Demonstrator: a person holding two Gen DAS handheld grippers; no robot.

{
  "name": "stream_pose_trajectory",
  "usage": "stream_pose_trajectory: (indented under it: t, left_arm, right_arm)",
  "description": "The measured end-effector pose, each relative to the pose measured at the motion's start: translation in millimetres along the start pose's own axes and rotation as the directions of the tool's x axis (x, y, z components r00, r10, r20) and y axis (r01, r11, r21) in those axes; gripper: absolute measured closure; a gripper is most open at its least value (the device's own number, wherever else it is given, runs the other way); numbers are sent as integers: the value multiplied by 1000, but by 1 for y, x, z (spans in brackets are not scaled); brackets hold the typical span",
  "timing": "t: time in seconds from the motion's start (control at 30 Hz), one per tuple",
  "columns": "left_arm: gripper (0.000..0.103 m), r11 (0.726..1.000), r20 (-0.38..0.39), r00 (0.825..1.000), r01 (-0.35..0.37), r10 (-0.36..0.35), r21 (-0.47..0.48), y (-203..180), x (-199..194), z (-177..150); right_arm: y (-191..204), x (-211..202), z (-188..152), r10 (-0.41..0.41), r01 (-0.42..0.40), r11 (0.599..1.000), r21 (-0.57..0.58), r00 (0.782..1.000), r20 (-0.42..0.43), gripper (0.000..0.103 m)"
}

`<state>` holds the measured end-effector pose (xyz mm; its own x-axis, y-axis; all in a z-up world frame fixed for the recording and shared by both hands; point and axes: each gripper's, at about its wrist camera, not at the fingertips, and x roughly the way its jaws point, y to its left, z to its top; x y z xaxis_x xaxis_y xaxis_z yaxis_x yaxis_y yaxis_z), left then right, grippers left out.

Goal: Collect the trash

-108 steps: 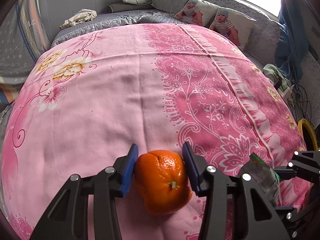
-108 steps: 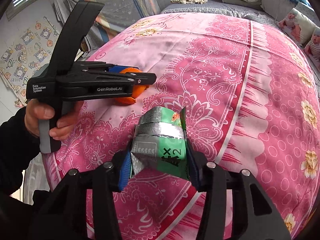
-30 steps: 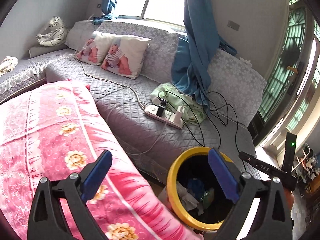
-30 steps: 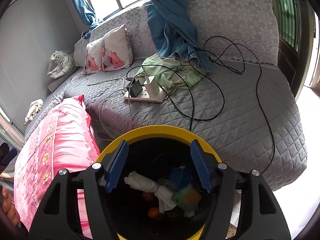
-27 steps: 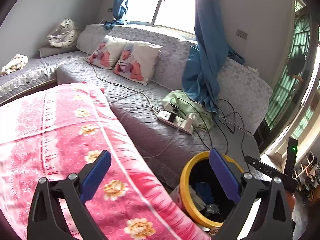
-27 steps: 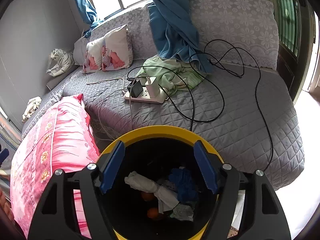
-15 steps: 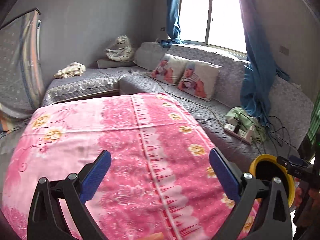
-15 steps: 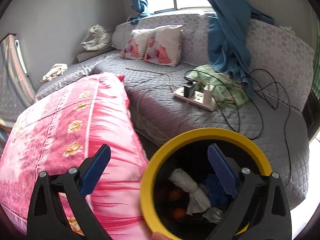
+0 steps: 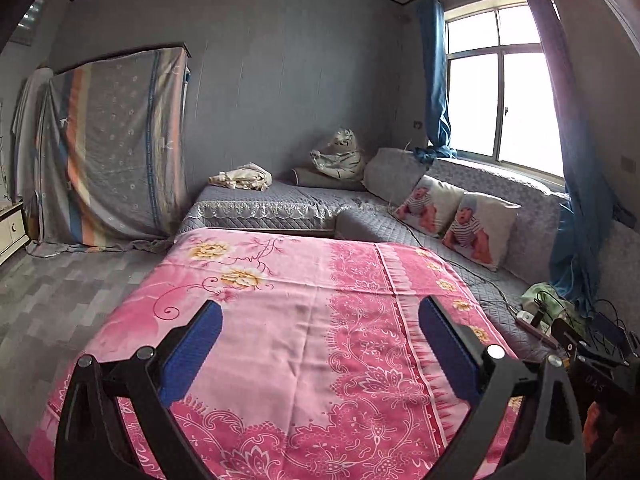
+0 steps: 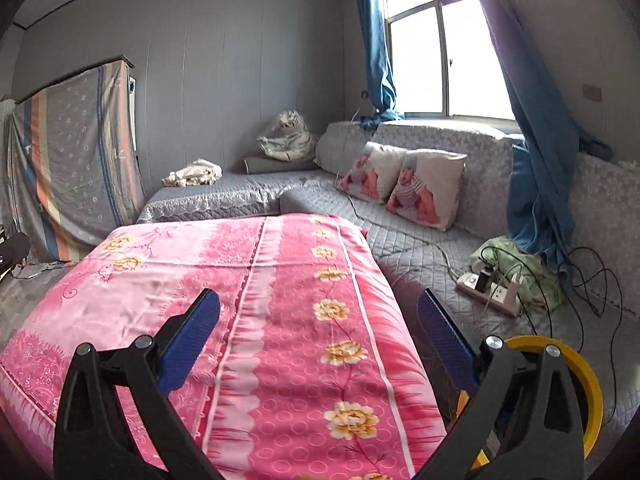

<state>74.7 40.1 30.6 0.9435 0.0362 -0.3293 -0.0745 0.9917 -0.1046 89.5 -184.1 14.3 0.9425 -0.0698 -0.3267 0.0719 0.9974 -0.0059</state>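
Note:
My left gripper [image 9: 320, 320] stands open over the pink flowered blanket [image 9: 288, 304], with nothing between its blue pads. My right gripper [image 10: 318, 312] is open too, over the right side of the same blanket [image 10: 248, 300], empty. The yellow-rimmed bin [image 10: 588, 384] sits low at the right in the right wrist view, partly hidden behind the right finger; its contents do not show. No trash item lies on the visible part of the blanket. The other gripper's black body [image 9: 596, 372] shows at the right edge of the left wrist view.
A grey quilted sofa [image 10: 420, 248] wraps the far and right sides, with two baby-print cushions [image 10: 404, 184], a plush white tiger [image 10: 288, 136] and a crumpled cloth [image 10: 192, 174]. A power strip [image 10: 490, 288] with black cables lies by a green cloth. A draped cabinet [image 9: 116, 152] stands left.
Both grippers have swung left, away from the yellow bin and back toward the pink blanket. The bin has slid from the middle of the right wrist view to its lower right corner.

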Motion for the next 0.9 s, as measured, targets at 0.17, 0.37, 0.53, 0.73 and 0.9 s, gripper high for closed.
stream_pose_trajectory:
  t: [0.17,0.37,0.53,0.73,0.9]
  left_arm:
    - [8,999,25,999,-25,25,22,-4,-24,6]
    - [8,1000,50,998,-25,25,0,-6,-42,-1]
    - [8,1000,45,999,-26,26,-17,-4,-45,-7]
    - [8,999,51,998,-35,36,-15,-4,-46,-8]
    - [8,999,51,998,-42,42,-4,-4,-45,-10]
  right_arm:
    - [14,-28,14,-31,30,1000,9,997,71,8]
    - [14,-46,14,-55,49,997,54,993,108,8]
    - [13,-50,6,-64,57,996,65,991,114,8]
    - [14,-48,1,-55,49,997,59,994,100,8]
    - [14,-46,-1,-48,43,997,61,994,95,8]
